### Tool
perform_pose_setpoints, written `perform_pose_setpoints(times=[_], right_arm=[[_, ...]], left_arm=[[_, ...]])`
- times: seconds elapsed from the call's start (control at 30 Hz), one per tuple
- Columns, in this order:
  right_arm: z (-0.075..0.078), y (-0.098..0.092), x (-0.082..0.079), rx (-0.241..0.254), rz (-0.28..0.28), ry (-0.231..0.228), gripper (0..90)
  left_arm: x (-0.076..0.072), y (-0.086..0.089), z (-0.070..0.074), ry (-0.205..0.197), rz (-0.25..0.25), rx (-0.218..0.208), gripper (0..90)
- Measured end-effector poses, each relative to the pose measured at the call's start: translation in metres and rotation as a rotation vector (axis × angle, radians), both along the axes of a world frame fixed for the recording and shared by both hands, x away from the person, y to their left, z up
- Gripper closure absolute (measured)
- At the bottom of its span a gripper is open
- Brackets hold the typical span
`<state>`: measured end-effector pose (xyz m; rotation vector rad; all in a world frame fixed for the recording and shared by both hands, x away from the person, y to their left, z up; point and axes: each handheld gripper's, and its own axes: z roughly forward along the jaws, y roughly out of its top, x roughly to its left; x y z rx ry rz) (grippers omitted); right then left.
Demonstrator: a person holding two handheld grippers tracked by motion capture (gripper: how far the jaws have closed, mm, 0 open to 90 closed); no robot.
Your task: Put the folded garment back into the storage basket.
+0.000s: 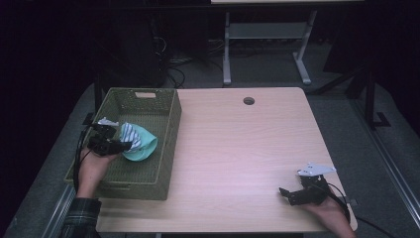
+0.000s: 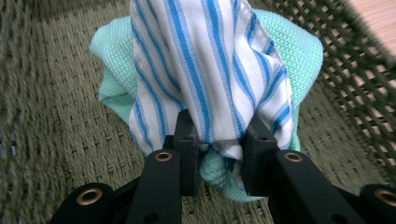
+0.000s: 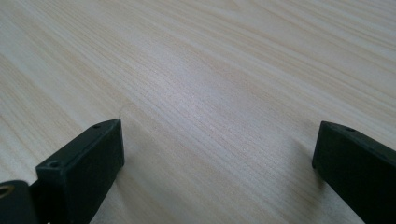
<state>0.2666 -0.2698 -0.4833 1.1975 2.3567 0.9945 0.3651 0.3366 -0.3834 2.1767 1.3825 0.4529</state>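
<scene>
A bundle of cloths, a blue-and-white striped one (image 2: 205, 70) over a mint-green one (image 2: 294, 51), hangs inside the green woven basket (image 1: 171, 148). My left gripper (image 2: 215, 142) is shut on the bundle, its black jaws pinching both cloths; in the high view the left gripper (image 1: 124, 145) sits low over the basket's left half with the cloths (image 1: 141, 141) trailing to its right. My right gripper (image 1: 287, 194) rests near the table's front right corner; in its own view the right gripper (image 3: 219, 154) stands open with bare wood between its jaws.
The basket sits at the left edge of the light wooden table (image 1: 237, 148). A round cable hole (image 1: 248, 101) lies near the table's far edge. Beyond the table stand a desk frame (image 1: 267, 44) and cables on a grey floor.
</scene>
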Motion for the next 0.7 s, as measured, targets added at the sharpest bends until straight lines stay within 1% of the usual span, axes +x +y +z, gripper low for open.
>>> perform_pose_setpoints(times=[0.1, 0.2, 0.27, 0.33, 0.37, 0.43, 0.5, 0.53, 0.6, 0.67, 0.7], right_arm=[[0.0, 0.0, 0.0, 0.0, -0.001, 0.0, 1.7], [0.0, 0.0, 0.0, 0.001, -0.001, 0.0, 1.7], [0.0, 0.0, 0.0, 0.001, 0.0, 0.0, 1.7], [0.0, 0.0, 0.0, 0.0, 0.0, 0.0, 1.7], [0.0, 0.0, 0.0, 0.0, 0.0, 0.0, 1.7], [0.0, 0.0, 0.0, 0.001, -0.001, 0.001, 1.7], [0.0, 0.0, 0.0, 0.001, 0.002, 0.001, 1.7], [0.0, 0.0, 0.0, 0.001, 0.004, 0.001, 1.7], [0.0, 0.0, 0.0, 0.002, 0.005, 0.001, 1.7], [0.0, 0.0, 0.0, 0.003, 0.005, 0.001, 1.7], [0.0, 0.0, 0.0, 0.003, 0.005, 0.001, 1.7]], left_arm=[[0.002, -0.002, -0.003, 0.002, -0.002, 0.009, 70.6], [0.003, -0.004, -0.007, 0.014, -0.002, 0.03, 70.6], [0.003, -0.005, -0.009, 0.019, -0.002, 0.038, 70.5], [0.004, -0.005, -0.011, 0.031, 0.0, 0.034, 70.4], [0.004, -0.005, -0.012, 0.039, 0.005, 0.027, 70.2], [0.005, -0.005, -0.014, 0.051, 0.007, 0.03, 69.5], [0.006, -0.005, -0.016, 0.075, 0.0, 0.028, 68.4], [0.007, -0.006, -0.018, 0.093, -0.004, 0.041, 67.7], [0.008, -0.007, -0.02, 0.108, -0.009, 0.056, 66.5], [0.008, -0.007, -0.021, 0.118, -0.012, 0.061, 65.4], [0.008, -0.007, -0.022, 0.128, -0.004, 0.057, 64.7]])
